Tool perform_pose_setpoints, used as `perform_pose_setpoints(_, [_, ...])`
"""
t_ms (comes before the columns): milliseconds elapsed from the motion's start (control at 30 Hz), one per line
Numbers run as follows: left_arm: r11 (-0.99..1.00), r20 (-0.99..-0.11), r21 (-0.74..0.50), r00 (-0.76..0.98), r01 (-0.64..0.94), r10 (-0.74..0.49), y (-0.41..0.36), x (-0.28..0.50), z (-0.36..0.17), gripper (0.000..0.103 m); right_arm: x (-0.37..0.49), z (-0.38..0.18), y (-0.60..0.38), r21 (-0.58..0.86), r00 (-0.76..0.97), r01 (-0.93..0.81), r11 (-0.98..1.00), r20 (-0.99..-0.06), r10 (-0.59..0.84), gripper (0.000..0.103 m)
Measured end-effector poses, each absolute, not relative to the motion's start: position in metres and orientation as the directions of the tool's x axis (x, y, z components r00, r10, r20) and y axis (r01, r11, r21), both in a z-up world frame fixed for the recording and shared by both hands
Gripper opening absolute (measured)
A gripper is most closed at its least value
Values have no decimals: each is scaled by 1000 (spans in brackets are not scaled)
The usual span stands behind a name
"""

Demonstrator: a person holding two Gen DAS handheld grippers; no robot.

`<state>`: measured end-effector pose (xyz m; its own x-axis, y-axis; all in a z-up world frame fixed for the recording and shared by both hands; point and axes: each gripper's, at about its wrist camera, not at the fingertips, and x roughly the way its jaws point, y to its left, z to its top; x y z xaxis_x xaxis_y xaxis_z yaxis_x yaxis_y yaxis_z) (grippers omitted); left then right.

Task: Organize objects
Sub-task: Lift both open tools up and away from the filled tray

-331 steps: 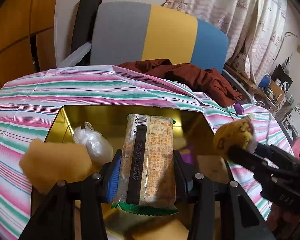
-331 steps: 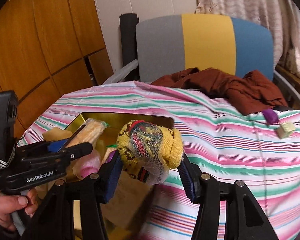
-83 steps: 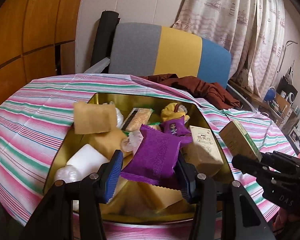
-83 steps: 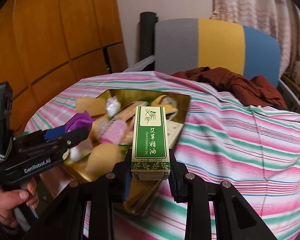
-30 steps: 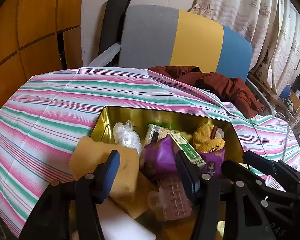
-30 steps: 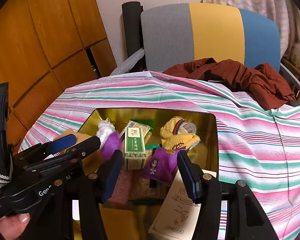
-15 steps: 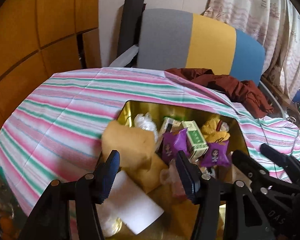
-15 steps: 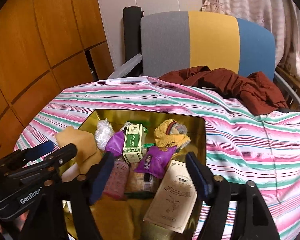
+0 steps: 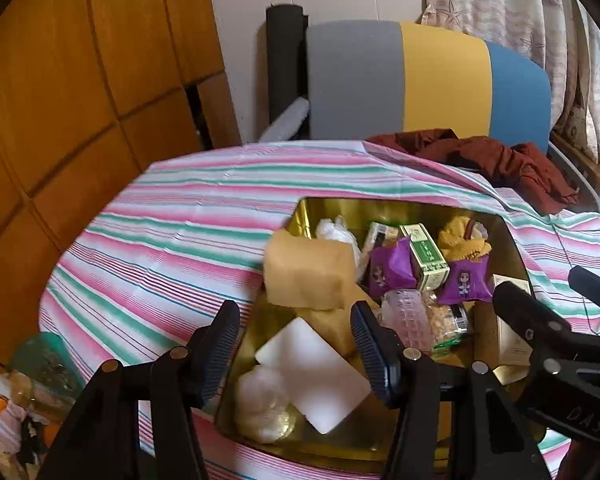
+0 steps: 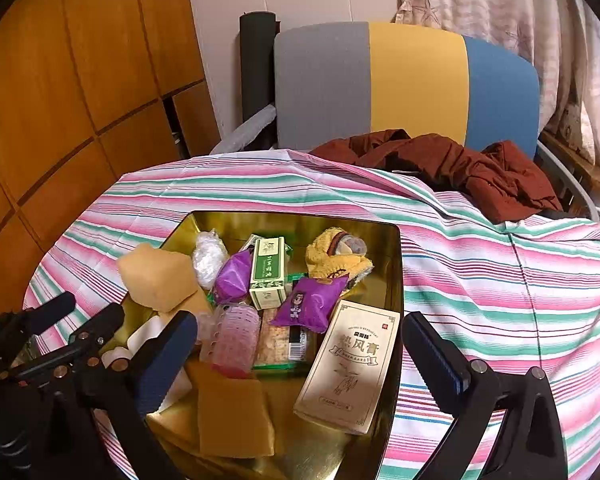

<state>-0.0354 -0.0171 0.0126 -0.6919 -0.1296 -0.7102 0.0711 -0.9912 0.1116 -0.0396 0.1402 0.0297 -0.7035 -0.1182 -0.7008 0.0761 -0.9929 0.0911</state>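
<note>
A gold tin (image 10: 396, 264) sits on the striped tablecloth (image 10: 500, 280), also in the left wrist view (image 9: 308, 210). It holds a green box (image 10: 267, 272), purple packets (image 10: 312, 304), a yellow sock ball (image 10: 336, 256), a tan flat box (image 10: 348, 364), yellow sponges (image 10: 160, 276), a pink roller (image 10: 236, 340), a white block (image 9: 316, 364) and more. My left gripper (image 9: 296, 344) is open and empty above the tin's near left corner. My right gripper (image 10: 300, 360) is wide open and empty above the tin's near side.
A grey, yellow and blue chair (image 10: 404, 80) stands behind the table with a dark red cloth (image 10: 452, 164) on it. Wooden panels (image 10: 60, 80) are at the left. A green cup (image 9: 40, 364) shows at the lower left of the left wrist view.
Both grippers have drawn back and up from the tin. The right gripper has opened wider. The green box and purple packet held earlier now lie in the tin.
</note>
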Motion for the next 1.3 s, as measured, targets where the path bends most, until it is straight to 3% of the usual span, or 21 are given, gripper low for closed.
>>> perform_pose_setpoints(500, [-994,-729,36,-677,106,-98,-29,-32,14,58,-33,32,139,4,-663,-55,-998,-748,33,103])
perform_pose_setpoints(1300, [-995,-733,54,-673,85,-97,-24,-28,18,58,-32,33,139,-24,-673,-74,-997,-736,67,103])
